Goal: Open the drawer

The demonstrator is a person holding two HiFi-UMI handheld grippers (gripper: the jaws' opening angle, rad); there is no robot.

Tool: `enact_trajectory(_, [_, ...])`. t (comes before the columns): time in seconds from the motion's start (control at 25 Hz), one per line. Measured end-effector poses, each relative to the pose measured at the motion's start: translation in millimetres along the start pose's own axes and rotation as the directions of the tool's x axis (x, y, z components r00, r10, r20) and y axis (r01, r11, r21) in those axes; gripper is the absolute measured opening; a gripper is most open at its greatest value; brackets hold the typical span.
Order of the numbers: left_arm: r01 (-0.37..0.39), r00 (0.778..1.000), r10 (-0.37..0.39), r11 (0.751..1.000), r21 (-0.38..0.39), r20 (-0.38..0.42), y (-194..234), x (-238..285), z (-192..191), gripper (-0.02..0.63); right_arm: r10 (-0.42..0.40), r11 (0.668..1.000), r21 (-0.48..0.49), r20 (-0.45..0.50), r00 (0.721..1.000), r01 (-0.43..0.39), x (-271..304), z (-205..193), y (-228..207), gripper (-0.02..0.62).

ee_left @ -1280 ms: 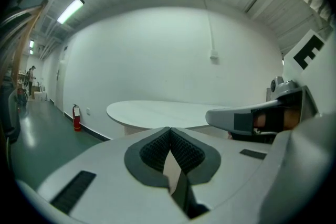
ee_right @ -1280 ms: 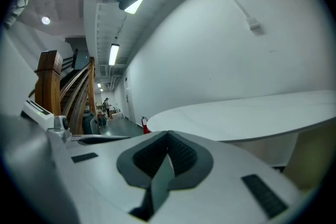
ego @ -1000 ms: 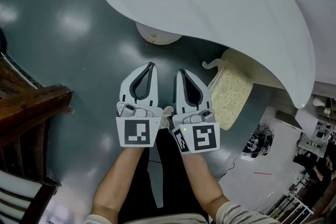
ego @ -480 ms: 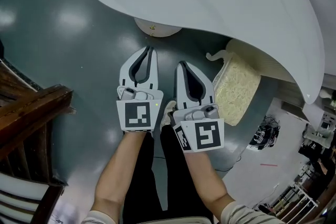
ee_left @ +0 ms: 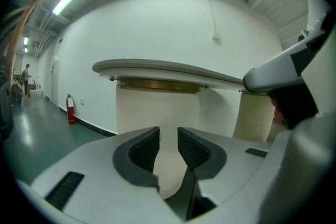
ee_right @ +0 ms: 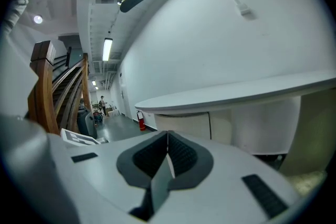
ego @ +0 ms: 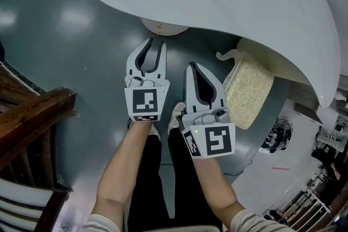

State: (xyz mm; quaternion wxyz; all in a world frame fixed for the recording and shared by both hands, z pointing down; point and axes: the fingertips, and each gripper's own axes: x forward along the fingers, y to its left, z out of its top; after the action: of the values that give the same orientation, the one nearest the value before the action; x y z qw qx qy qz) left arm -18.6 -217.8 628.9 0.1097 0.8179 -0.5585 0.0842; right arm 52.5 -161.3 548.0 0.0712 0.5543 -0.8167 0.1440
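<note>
Left gripper (ego: 156, 42) advanced, fingers (ego: 134, 62) just opened, empty, before drawer (ego: 163, 27); right gripper (ego: 191, 66) closed.

Head view downward; gripper views toward table (ego: 228, 8)

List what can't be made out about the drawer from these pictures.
1. Head view: the white tabletop covers what is beneath it. Only a cream rim with a small brass knob sticks out.
2. Left gripper view: the cream panel under the tabletop shows no seam or handle, so what it is stays unclear.
3. Right gripper view: the person down the corridor is too small to describe.
</note>
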Motion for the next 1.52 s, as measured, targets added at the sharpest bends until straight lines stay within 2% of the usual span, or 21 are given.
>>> enact_trajectory(0.12, [-0.013, 1.000, 0.014, 1.000, 0.028, -0.016, 3.0, 8.9, -7.0, 0.129, 0.003, 1.000, 0.015, -0.004, 1.000, -0.003, -0.9, -2.0, -2.2, 0.015])
enact_trajectory(0.36, [-0.034, 0.999, 0.035, 0.999, 0.036, -0.017, 8.5, 25.8, -11.2, 0.137, 0.005, 1.000, 0.015, -0.005, 1.000, -0.005, 1.2, -6.6, -4.7, 0.014])
enact_trajectory(0.44, [-0.036, 0.999, 0.037, 0.998, 0.046, -0.019, 9.4, 31.7, -13.4, 0.163, 0.008, 1.000, 0.022, -0.002, 1.000, -0.008, 1.5, -8.8, -4.3, 0.015])
enact_trajectory(1.28, [-0.040, 0.999, 0.040, 0.997, 0.069, -0.006, 26.8, 73.0, -29.7, 0.153, -0.016, 1.000, 0.005, -0.028, 0.999, 0.016, 6.3, -16.6, -3.8, 0.015])
enact_trajectory(1.52, [-0.042, 0.999, 0.044, 0.996, 0.084, -0.028, 25.3, 79.0, -34.3, 0.152, -0.018, 1.000, 0.003, -0.039, 0.999, 0.018, 7.2, -16.9, -3.7, 0.015])
